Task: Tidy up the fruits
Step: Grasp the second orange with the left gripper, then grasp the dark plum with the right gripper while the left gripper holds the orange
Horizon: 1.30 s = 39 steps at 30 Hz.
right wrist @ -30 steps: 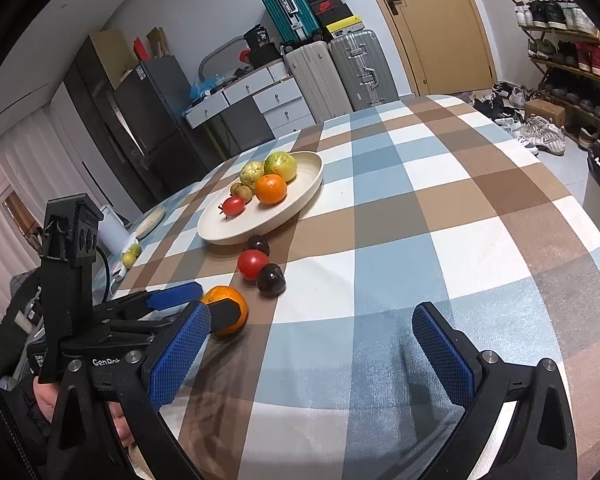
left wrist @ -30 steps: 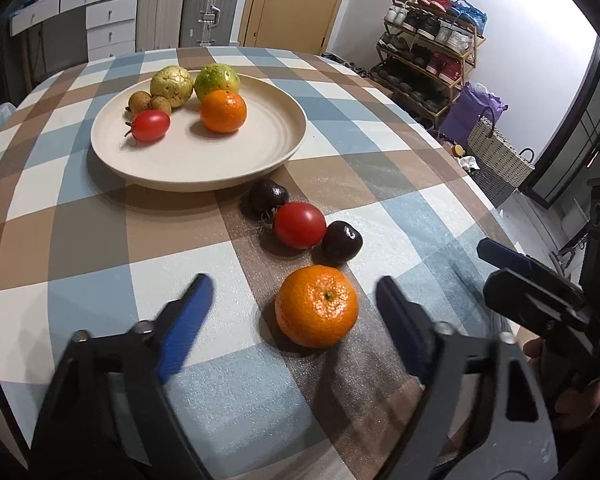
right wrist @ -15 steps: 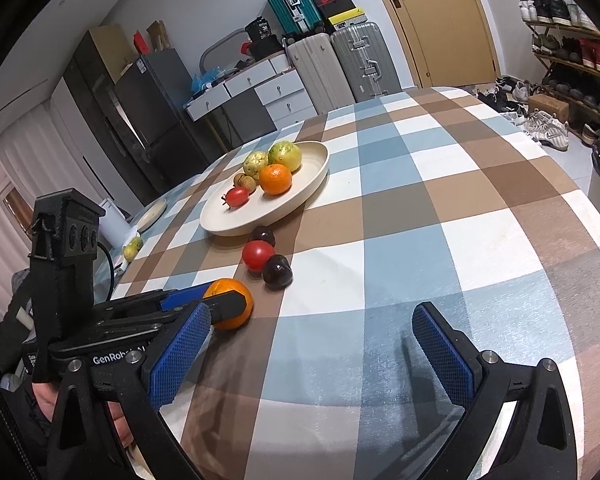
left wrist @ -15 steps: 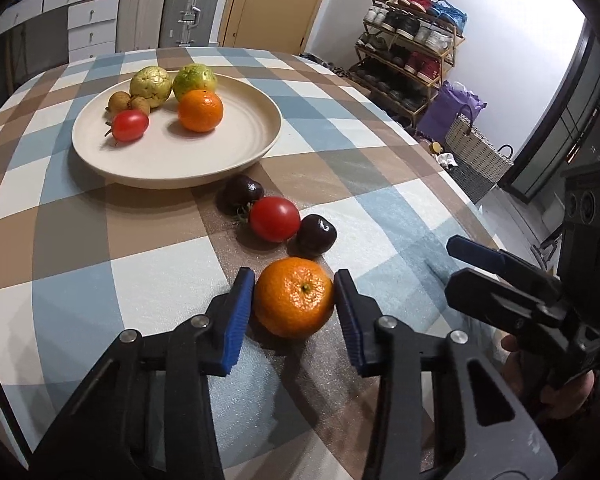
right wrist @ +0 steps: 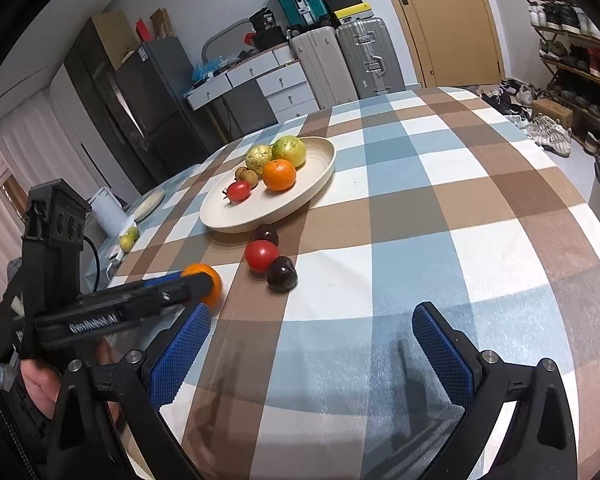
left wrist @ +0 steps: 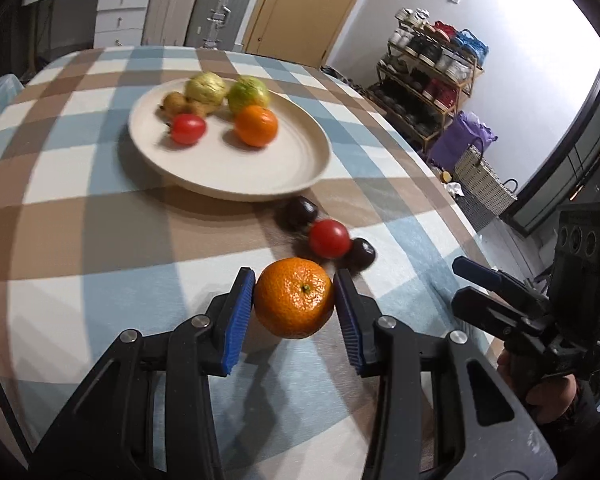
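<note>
The mandarin (left wrist: 294,298) is sitting clamped between both blue pads of the left gripper (left wrist: 294,300), just off the checked tablecloth (left wrist: 100,240), near side of the cream plate (left wrist: 300,176). Between mandarin & plate, 1 red tomato (left wrist: 329,238) and 2 dark plums (left wrist: 301,212) are lying in a row. Right gripper (right wrist: 308,344) is hanging wide apart w/ nothing in it, beside the mandarin.

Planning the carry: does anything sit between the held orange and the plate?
Yes. A red tomato and two dark plums lie on the cloth between the orange in the left gripper and the plate.
</note>
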### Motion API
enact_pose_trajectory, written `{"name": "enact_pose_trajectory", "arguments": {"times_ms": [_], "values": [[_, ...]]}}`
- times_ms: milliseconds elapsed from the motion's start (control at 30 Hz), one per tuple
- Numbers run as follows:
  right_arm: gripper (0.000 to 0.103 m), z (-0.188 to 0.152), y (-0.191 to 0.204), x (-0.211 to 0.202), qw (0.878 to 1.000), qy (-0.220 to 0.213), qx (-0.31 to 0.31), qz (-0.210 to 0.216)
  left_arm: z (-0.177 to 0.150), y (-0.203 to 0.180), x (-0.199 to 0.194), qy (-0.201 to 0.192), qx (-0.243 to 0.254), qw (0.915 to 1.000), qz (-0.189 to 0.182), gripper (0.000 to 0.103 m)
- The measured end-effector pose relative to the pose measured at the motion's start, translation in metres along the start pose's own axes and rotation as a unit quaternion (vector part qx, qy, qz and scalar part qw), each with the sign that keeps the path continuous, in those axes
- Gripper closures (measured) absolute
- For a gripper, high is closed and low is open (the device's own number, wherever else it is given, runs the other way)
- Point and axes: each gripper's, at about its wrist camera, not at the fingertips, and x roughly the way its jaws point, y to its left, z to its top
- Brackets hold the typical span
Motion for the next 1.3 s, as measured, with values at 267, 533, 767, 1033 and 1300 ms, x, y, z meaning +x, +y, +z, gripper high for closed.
{"name": "enact_pose_trajectory", "arguments": {"times_ms": [267, 533, 767, 1033, 1300], "values": [[0.000, 0.011, 0.012, 0.023, 0.999, 0.025, -0.027, 0.013, 0.004, 0.032, -0.021, -0.018, -0.023, 0.9996, 0.006, 0.065], [0.004, 0.020, 0.026, 0.046, 0.997, 0.048, -0.055, 0.016, 0.006, 0.055, -0.027, -0.020, -0.050, 0.9986, -0.002, 0.065], [0.023, 0.026, 0.029, 0.067, 0.995, 0.075, -0.061, 0.006, 0.003, 0.066, -0.018, -0.009, -0.061, 0.9981, -0.004, 0.065], [0.049, 0.026, 0.036, 0.074, 0.993, 0.085, -0.085, -0.008, 0.002, 0.072, -0.013, -0.006, -0.064, 0.9979, -0.003, 0.065], [0.077, 0.025, 0.039, 0.078, 0.992, 0.084, -0.091, -0.029, 0.002, 0.071, -0.012, -0.004, -0.060, 0.9982, 0.002, 0.065]]}}
